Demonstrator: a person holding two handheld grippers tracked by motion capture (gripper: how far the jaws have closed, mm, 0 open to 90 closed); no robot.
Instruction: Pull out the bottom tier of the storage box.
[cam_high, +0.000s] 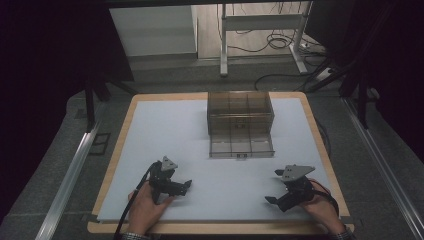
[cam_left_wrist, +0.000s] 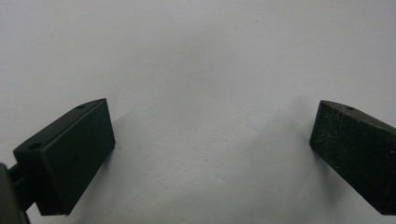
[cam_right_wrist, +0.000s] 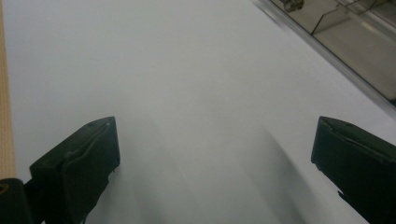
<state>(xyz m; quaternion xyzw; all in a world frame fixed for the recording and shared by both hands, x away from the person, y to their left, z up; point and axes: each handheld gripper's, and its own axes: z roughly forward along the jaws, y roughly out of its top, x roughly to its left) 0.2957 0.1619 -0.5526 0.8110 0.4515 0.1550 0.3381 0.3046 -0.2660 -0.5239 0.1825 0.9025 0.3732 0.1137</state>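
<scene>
The see-through drawer box (cam_high: 240, 122) sits at the far middle of the white mat (cam_high: 170, 130), its drawer pulled out. Left gripper (cam_high: 186, 185) and right gripper (cam_high: 272, 199) rest nearer than it — both wide apart, empty. A clumsy grab could shove the light box away.

L gripper (cam_high: 181, 186) low at near-left, jaws wide apart, held in L hand (cam_high: 146, 207). R gripper (cam_high: 274, 186) near-right, jaws also wide, R hand (cam_high: 320, 209) behind it.
</scene>
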